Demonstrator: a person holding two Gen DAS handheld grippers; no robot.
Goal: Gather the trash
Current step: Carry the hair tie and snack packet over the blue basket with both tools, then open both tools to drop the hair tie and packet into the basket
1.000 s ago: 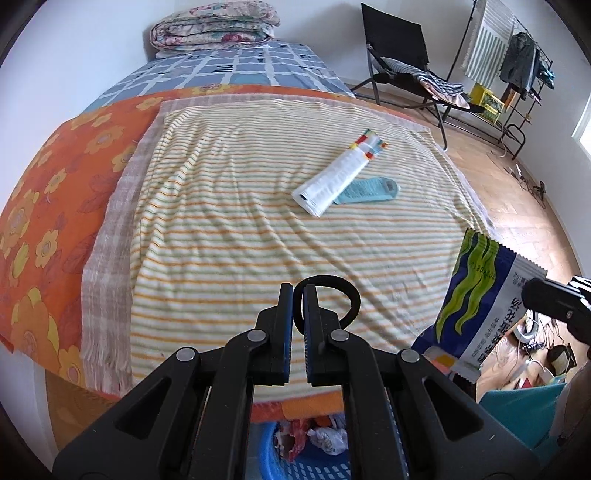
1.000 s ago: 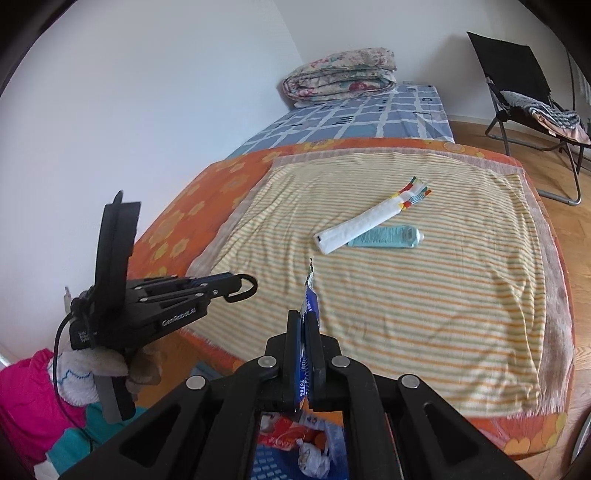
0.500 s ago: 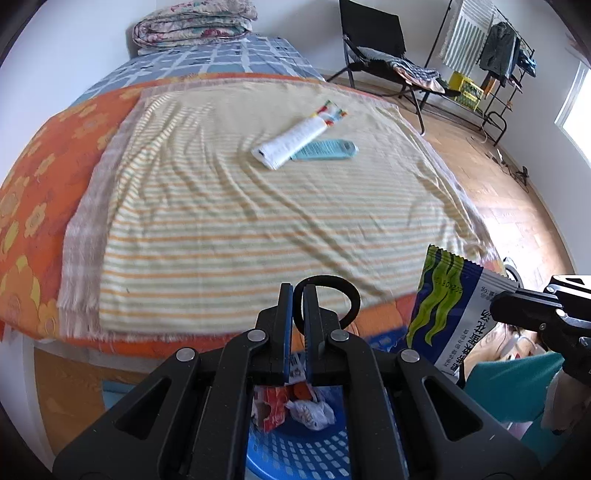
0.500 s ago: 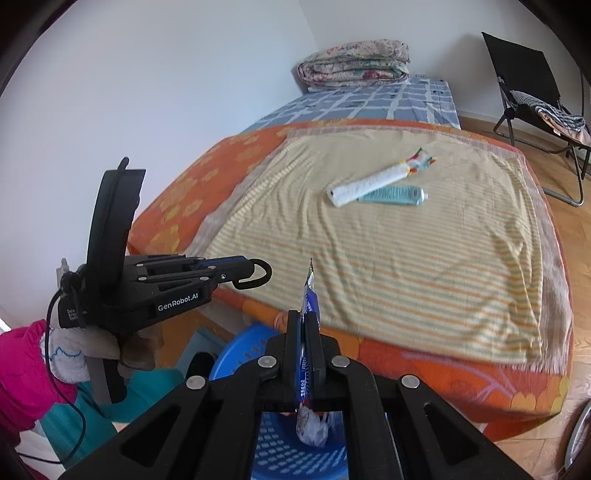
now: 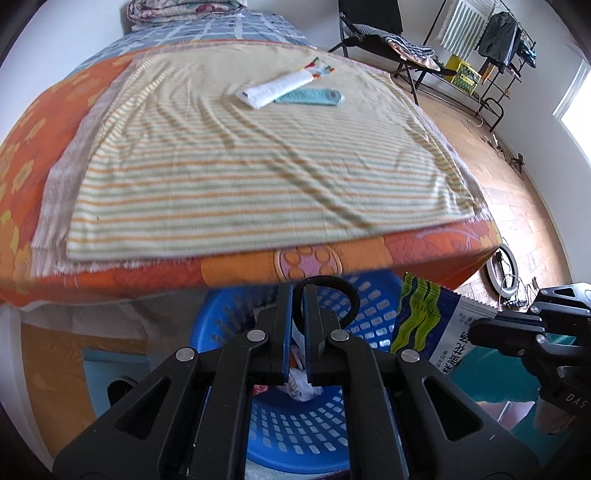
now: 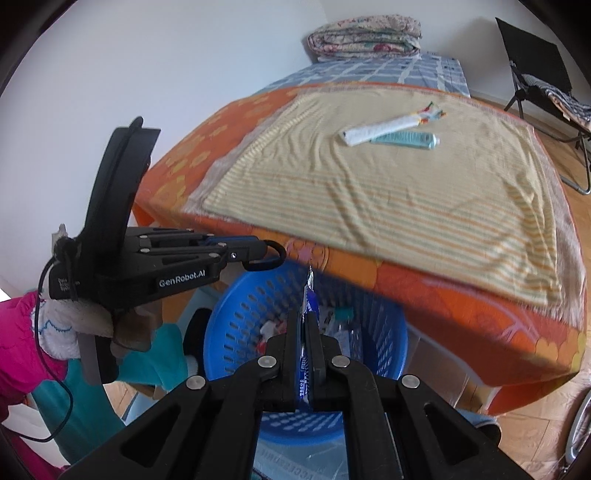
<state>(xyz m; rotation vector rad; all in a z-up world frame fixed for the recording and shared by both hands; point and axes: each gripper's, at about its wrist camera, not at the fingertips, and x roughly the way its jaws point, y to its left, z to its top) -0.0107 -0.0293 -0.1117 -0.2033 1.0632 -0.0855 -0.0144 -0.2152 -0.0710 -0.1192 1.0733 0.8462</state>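
My right gripper (image 6: 303, 325) is shut on a blue, white and green snack wrapper (image 5: 428, 325), seen edge-on in the right wrist view (image 6: 307, 295), and holds it above a blue perforated basket (image 6: 236, 317) with trash in it. My left gripper (image 5: 298, 306) is shut and empty over the same basket (image 5: 369, 306); it also shows in the right wrist view (image 6: 258, 254). On the striped bed cover lie a white tube wrapper (image 5: 280, 86) and a teal packet (image 5: 314, 96).
The bed (image 5: 332, 262) with an orange flowered sheet overhangs the basket. A folding chair (image 5: 373, 33) and a clothes rack (image 5: 491, 40) stand on the wooden floor to the right. Folded quilts (image 6: 365, 35) lie at the bed's far end.
Both grippers have dropped below the bed's edge and closer to the basket. The right gripper carried the snack wrapper down over the basket. Both stay shut.
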